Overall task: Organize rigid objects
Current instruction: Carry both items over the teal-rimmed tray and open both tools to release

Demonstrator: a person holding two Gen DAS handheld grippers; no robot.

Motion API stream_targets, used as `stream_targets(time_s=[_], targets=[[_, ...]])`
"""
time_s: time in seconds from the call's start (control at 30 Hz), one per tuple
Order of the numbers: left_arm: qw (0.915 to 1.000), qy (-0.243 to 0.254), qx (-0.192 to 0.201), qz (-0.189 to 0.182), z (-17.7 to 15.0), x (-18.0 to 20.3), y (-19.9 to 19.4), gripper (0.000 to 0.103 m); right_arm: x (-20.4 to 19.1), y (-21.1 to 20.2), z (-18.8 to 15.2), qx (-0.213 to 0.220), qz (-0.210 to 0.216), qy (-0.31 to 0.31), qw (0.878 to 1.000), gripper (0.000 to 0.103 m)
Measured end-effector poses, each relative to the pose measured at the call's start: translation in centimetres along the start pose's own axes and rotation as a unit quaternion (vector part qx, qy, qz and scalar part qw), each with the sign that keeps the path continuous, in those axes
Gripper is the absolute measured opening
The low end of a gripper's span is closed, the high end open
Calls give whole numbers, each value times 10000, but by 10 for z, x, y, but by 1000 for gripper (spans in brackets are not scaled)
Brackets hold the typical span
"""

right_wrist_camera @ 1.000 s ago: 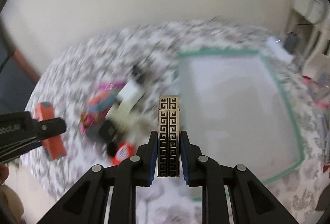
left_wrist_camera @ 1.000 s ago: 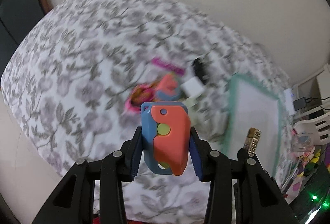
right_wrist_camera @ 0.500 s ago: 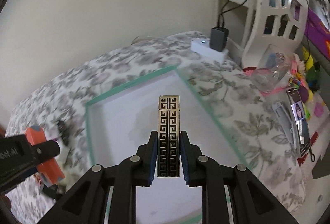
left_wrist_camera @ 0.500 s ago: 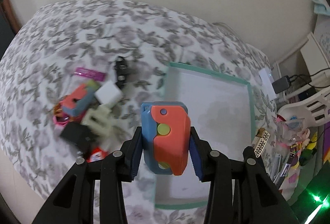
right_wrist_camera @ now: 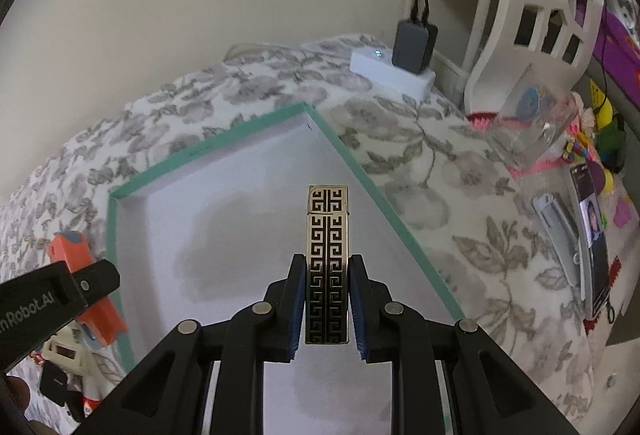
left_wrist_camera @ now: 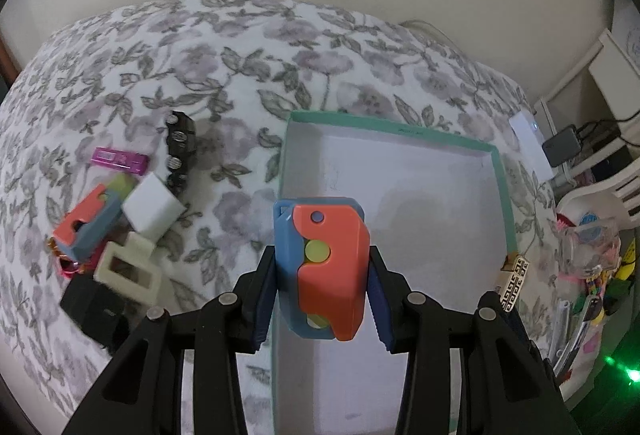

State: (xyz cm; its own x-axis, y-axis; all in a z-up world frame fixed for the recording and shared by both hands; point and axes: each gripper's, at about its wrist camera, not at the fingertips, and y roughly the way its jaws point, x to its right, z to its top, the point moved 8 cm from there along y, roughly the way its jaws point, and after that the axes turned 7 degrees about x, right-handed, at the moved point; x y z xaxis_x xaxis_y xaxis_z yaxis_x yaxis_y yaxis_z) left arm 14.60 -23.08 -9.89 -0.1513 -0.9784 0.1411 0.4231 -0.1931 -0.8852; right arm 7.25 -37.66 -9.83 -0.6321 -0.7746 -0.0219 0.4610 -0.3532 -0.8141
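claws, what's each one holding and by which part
Left claw grips the orange-and-blue toy by its lower sides; right claw grips the patterned lighter by its lower half.

The near edge of the green-rimmed tray (left_wrist_camera: 496,171) runs off the frame at six o'clock in both views. At eight o'clock of the left view, the black box (left_wrist_camera: 94,309) is blurred, and the pink thing (left_wrist_camera: 66,267) lies mostly hidden beneath the orange-and-blue toy (left_wrist_camera: 86,229).

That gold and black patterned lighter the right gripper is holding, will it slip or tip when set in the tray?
The lighter looks glossy, so probably slippery. Tall and narrow, it would likely topple if stood upright in the tray.
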Motion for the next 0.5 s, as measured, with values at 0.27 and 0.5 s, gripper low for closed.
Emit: stream_targets(time_s=[0.27, 0.5], targets=[[9996, 153, -228, -20, -18, 6, 21, 44, 3, 18, -22, -429, -49, -186, 9989, 22], [9993, 128, -364, 22, -25, 1, 32, 44, 6, 23, -28, -579, -33, -154, 9982, 22]])
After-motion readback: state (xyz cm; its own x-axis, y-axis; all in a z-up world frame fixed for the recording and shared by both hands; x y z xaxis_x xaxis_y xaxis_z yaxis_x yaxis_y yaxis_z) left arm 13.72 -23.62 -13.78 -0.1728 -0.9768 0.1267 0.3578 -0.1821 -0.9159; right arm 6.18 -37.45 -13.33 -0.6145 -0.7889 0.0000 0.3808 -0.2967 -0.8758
